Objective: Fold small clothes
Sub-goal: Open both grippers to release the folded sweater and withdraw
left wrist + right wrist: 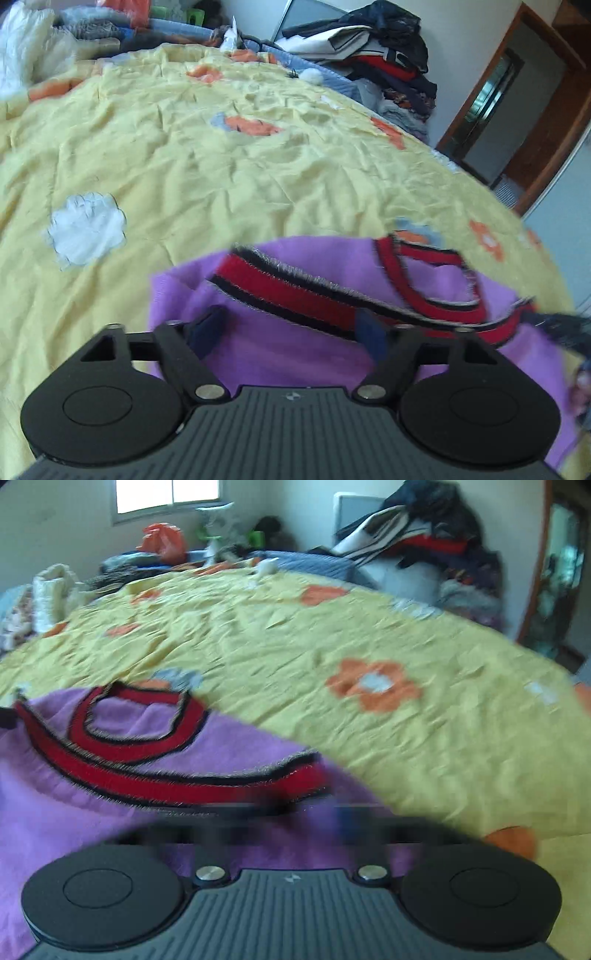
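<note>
Purple sweater [295, 354] lies on the yellow bedspread [221, 166] — left gripper [291, 332] spread wide over it; right gripper [295, 827] blurred, cannot tell.

Yellow flowered bedspread [221, 155], heaped dark clothes pile [373, 55] behind, orange plastic bag [164, 541] under window [166, 494].

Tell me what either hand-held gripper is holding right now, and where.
Left hand-held gripper is open over the purple sweater, gripping nothing. Right hand-held gripper is too blurred to tell.
</note>
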Demonstrator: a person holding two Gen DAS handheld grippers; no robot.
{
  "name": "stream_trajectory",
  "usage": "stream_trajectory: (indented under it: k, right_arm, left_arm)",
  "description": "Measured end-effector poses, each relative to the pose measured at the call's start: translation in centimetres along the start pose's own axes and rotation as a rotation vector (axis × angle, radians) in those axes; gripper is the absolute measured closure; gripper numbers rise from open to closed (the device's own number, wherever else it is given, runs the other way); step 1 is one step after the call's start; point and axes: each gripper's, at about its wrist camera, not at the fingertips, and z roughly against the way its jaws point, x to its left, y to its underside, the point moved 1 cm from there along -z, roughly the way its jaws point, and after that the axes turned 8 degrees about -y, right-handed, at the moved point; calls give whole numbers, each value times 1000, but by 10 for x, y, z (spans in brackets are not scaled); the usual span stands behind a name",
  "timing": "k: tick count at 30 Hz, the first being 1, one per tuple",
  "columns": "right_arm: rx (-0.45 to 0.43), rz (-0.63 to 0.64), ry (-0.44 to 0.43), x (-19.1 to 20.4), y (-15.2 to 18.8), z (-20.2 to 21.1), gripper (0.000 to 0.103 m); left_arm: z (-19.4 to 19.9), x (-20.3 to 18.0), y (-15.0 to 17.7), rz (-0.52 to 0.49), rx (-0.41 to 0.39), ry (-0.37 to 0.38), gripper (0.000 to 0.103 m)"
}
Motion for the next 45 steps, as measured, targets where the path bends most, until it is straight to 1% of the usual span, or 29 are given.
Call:
stream_trajectory:
  k: [1,2,4,8,10,11,12,13,14,15,17,18,21,23,25,26,27,29,30,31,33,35,37,38,39,40,41,43,45]
  right_arm:
    - [-23,13,15,3,1,5,100]
    - [-58,25,38,7,0,12,100]
    - [-97,25,95,5,-5,19,100]
    - [18,-19,170,-23,3,-5,100]
    - [14,-58,152,-30,3,-5,96]
    - [23,-85,164,-31,0,1,78]
    - [12,-91,197,-27,-2,11,49]
    - [-21,-71,211,-18,-3,26,36]
    - [-59,-46,178,-8,0,42,30]
    - [-83,-39,106,5,4,57,30]
    - [-96,-45,-28,35,18,77,32]
    - [-89,-33,-61,54,28,82,32]
    - [-33,8,-75,118,51,73,32]
    - [-1,36,-61,157,58,57,32]
    - [54,101,-6,191,64,35,20]
    - [101,140,33,204,68,24,7]
    - [80,119,72,207,72,23,1]
    - [112,-3,16,197,79,28,1]
    - [107,-9,0,193,85,34,0]
    - [91,-14,-5,192,93,41,0]
    - [82,-7,2,196,105,52,0]
    - [100,-7,1,198,109,60,0]
    - [129,16,-23,201,110,68,0]
    - [175,53,-29,201,108,71,0]
    - [190,84,-18,200,104,77,0]
    - [159,104,13,197,97,86,0]
    - [109,123,53,194,91,95,0]
    - [35,162,152,183,73,100,0]
    - [-19,122,177,163,58,96,0]
  left_arm:
    - [0,-4,0,-43,-10,-49,49]
    - [-1,-6,-1,-64,-16,-89,49]
    - [-3,-4,-2,-57,-23,-110,49]
    - [-9,-6,-2,-87,-49,-161,47]
    - [-10,-4,-4,-68,-46,-163,47]
    - [-8,-2,-6,-53,-36,-159,47]
    - [-6,1,-8,-26,-21,-155,48]
    - [-1,3,-10,6,-6,-145,48]
    - [7,3,-11,34,1,-114,40]
    - [17,-1,-11,45,-3,-68,35]
    - [36,-20,-8,37,-23,97,28]
    - [41,-35,-5,20,-10,184,25]
    - [33,-91,3,-58,119,409,23]
    - [14,-125,7,-94,218,474,22]
    - [-12,-145,9,-123,273,427,22]
    - [-24,-151,10,-135,294,407,22]
    - [-27,-152,9,-143,254,398,20]
    - [-32,-150,3,-142,241,353,25]
    - [-34,-147,1,-129,228,334,26]
    - [-36,-147,0,-165,199,322,27]
    - [-37,-155,4,-285,112,223,29]
    - [-38,-162,8,-360,48,168,29]
    - [-35,-164,5,-350,56,153,29]
    - [-29,-162,3,-330,69,152,28]
    - [-17,-158,2,-300,66,158,24]
    - [-2,-150,2,-276,44,172,12]
    - [16,-141,6,-258,11,193,7]
    - [40,-121,11,-220,-23,203,4]
    - [51,-96,16,-168,-8,190,4]
